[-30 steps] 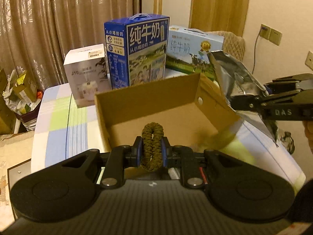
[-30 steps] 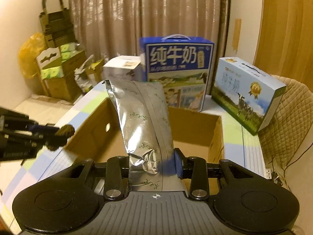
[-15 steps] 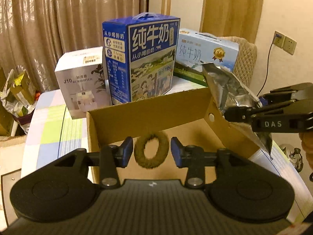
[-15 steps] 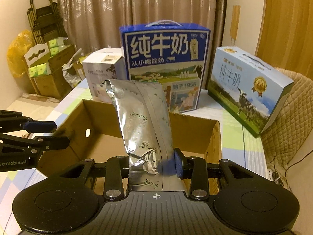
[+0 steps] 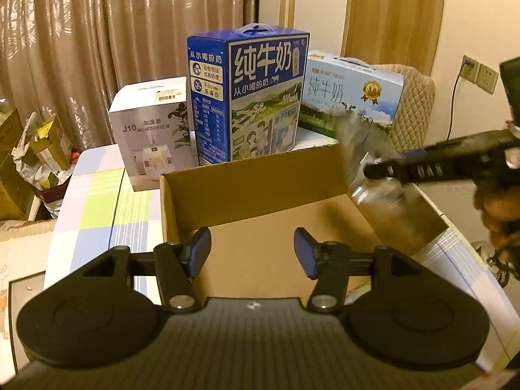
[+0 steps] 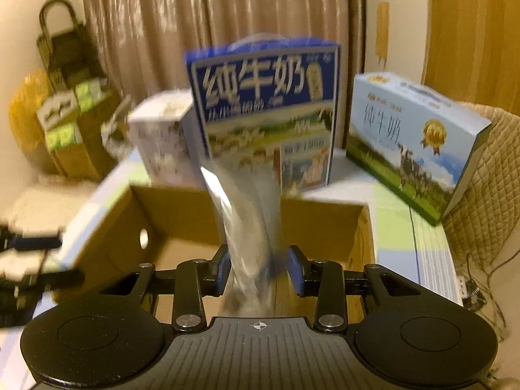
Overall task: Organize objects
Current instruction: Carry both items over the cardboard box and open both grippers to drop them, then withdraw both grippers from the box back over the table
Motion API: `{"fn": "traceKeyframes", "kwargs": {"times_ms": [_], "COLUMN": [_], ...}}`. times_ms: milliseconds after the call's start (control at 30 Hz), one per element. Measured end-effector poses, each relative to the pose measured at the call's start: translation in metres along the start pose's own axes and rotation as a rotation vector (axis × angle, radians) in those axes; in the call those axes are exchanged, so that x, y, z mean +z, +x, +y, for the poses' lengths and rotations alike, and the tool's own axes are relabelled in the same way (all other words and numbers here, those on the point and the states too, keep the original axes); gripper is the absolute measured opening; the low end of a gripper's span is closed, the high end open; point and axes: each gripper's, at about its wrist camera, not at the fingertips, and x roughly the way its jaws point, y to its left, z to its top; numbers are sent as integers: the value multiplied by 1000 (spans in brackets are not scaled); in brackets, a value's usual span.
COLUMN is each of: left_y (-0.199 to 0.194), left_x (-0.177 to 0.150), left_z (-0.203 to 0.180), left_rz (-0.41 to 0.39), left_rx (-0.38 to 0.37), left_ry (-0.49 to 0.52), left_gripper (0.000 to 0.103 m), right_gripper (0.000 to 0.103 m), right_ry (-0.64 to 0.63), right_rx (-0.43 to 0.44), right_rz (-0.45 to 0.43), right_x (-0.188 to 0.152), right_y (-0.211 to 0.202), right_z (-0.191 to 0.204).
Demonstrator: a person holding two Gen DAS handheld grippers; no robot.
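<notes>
Nearest, the left gripper (image 5: 252,252) hangs over the open brown cardboard box (image 5: 250,191), its blue fingers (image 5: 198,250) opening with nothing between them. Opposite, the right gripper (image 6: 259,273) is opening too; the crinkled silver foil pouch (image 6: 247,217), blurred, stands upright between its fingers above the box. Beyond, a dark-blue milk carton (image 5: 260,97) stands on the checked tabletop (image 5: 97,201).

One open brown cardboard box (image 5: 247,191) sits on the checked tablecloth. Behind it stand three printed cartons: one tall dark-blue milk carton (image 5: 248,97), one pale-blue milk carton (image 5: 351,94) to its right, one white humidifier carton (image 5: 151,130) to its left. One crinkled silver foil pouch (image 6: 247,224) hangs over the box.
</notes>
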Motion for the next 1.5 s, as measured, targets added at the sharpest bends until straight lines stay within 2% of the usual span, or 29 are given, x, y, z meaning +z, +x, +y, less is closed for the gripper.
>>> {"fn": "traceKeyframes", "kwargs": {"times_ms": [67,133,267,500,667,833,1100,1200,1333,1500], "left_y": [-9,-18,-38,-86,-120,-148,-166,-170,-174,-176], "left_x": [-5,-10,-26,-61,-88,-112,-144,-152,-157,-162], "left_z": [-1,-2,-6,-11,-16,-26,-50,-54,-58,-61], "left_rz": [-11,-19,-24,-33,-30,-27,12,19,22,30], "left_rx": [2,8,28,79,110,122,109,106,106,106], "left_ry": [-11,-18,-39,-96,-135,-149,-137,-141,-139,-133], "left_gripper": [57,60,68,82,86,89,93,94,94,97], "right_gripper": [51,54,55,56,56,56,58,63,70,72], "right_ry": [22,29,54,144,205,204,203,184,166,184], "right_rx": [-7,-11,7,17,15,5,2,16,19,17], "right_rz": [-33,-51,-57,-33,-16,4,65,76,78,73], "right_x": [1,-2,-17,-77,-124,-162,-213,-226,-234,-237], "right_y": [-10,-21,-49,-106,-147,-183,-210,-215,-219,-220], "right_z": [-2,-2,0,8,15,26,35,40,42,38]}}
